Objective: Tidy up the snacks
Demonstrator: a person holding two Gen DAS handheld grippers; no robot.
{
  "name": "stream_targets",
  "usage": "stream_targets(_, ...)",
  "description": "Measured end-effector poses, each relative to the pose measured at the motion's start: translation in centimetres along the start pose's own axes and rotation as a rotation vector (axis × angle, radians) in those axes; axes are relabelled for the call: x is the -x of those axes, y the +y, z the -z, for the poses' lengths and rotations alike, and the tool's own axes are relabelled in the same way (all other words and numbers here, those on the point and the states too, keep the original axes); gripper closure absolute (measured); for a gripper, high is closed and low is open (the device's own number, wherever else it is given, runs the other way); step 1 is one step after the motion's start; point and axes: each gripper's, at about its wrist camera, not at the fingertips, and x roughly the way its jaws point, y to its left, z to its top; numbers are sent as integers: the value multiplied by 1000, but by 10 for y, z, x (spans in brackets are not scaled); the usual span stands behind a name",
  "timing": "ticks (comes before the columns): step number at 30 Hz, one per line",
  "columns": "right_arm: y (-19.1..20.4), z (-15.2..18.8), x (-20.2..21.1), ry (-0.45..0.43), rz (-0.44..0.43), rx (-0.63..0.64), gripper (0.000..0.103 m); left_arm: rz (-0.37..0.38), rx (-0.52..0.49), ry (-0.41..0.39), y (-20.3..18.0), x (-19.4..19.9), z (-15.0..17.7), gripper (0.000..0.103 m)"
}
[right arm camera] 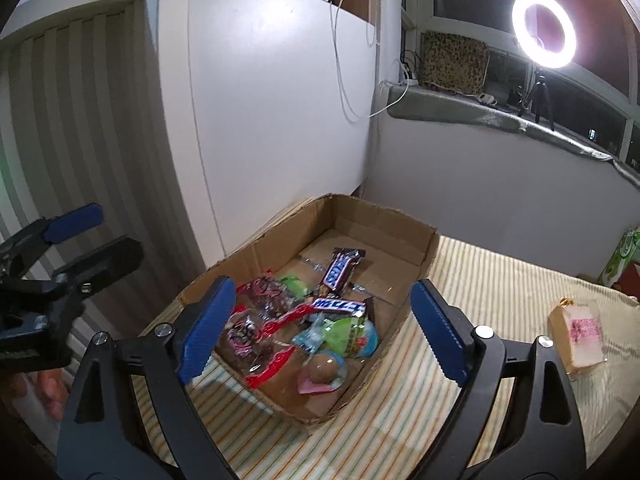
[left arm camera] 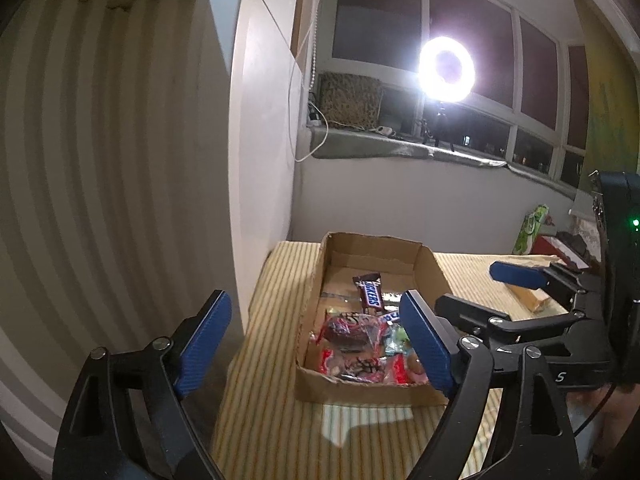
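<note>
1. Right now both your grippers are empty: the left gripper (left arm camera: 316, 344) hovers with its fingers spread wide over the near left edge of the cardboard box (right arm camera: 424, 258), and the right gripper (right arm camera: 320, 328) hangs the same way, fingers apart, framing the box's near half.
2. Nearest you in the box lies a round chocolate ball in clear wrap (right arm camera: 320, 370) on a pink tab; it looks smooth and likely to roll, so a pinch across its middle seems safer than one at the crinkly film.
3. Just beyond it sit red-edged cake packets (right arm camera: 256, 332) and a green-and-blue packet (right arm camera: 344, 336). They look light and soft, with slippery film; take them by the body, gently, or the contents may crush.
4. Farther in, two Snickers bars (right arm camera: 340, 274) lie touching, one pointing away from you and one crosswise. They appear firm and narrow, so closing across the short width should hold well.
5. The far half of the box floor shows bare cardboard.
6. Outside the box, to your right on the striped table (right arm camera: 480, 280), a tan wrapped snack with a pink label (right arm camera: 578, 334) lies well apart from the rest. It is probably the piece left to bring in; it looks flat and light, so grip its long edges.
</note>
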Motion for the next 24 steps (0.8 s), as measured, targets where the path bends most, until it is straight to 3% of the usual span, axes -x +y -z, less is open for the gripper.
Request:
stream_targets(2, -5, -3, 0, -1, 6, -1, 12, -5, 2, -9, 2, 2, -3, 6)
stream_targets(11, -31, 4, 8, -9, 70, 3, 12, -52, -5, -19, -2, 0, -10, 4)
stream_targets(15, -47, 17, 15, -14, 135, -2, 12, -80, -21, -16, -17, -5, -6, 2)
stream_targets(24, -99, 54, 40, -27, 139, -77, 12, -57, 30, 49, -60, -25, 3, 2)
